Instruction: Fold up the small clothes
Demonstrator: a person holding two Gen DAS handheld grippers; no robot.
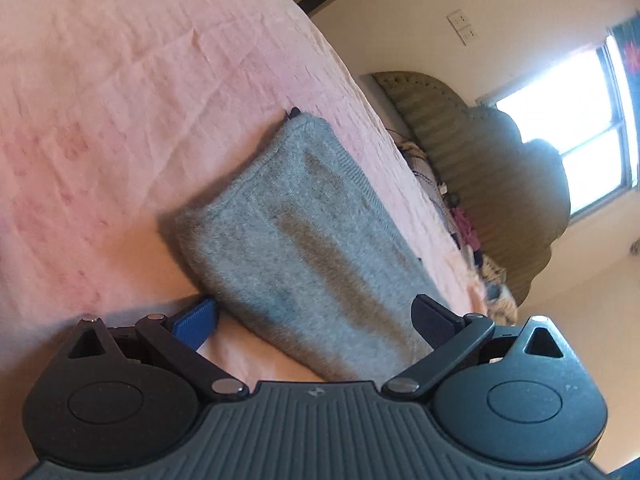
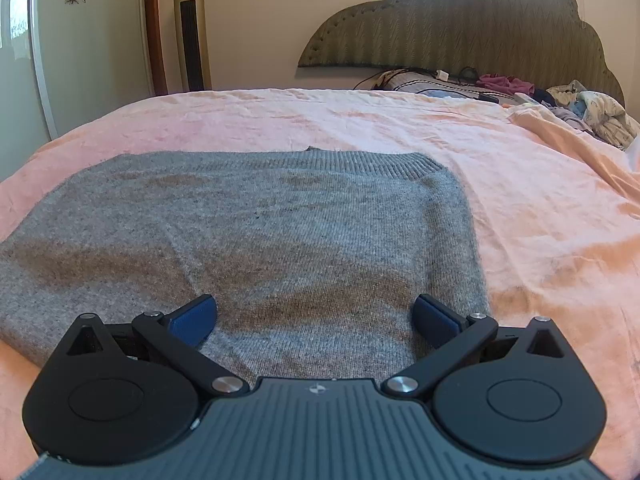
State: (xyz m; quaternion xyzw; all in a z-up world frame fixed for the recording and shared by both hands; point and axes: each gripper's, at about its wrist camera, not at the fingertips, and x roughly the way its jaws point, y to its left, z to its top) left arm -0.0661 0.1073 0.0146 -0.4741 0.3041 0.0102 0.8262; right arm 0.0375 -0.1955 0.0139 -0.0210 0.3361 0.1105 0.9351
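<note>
Black linkage arms and blue-padded tips of the right gripper (image 2: 316,316) fill the foreground of its own view, jaws spread wide and holding nothing, poised low over the near edge of a grey knitted sweater (image 2: 256,240). That garment lies flat on a pink, wrinkled bedsheet (image 2: 540,200), apparently folded already into a rough rectangle, its ribbed hem band along the far side. In the other view the left gripper (image 1: 316,320), rolled steeply so that the bed runs diagonally across the frame, straddles one end of the same sweater, jaws likewise parted and empty, one blue pad just beside the knit's edge and the other over it.

Risk from here, on these views alone: closing either set of jaws on only the top layer would peel the fold apart instead of carrying it over, and a pinch that also catches the loose sheet would drag bedding along. The left tool's tilt could let the soft knit slide out unevenly, leaving a skewed fold.

Beyond the sweater, bare sheet stretches to a heap of mixed clothes and cables (image 2: 500,88) at the bed's head, under a scalloped olive padded headboard (image 2: 460,28). Further still stand a gold tower fan (image 2: 192,28) and a cream wall.
</note>
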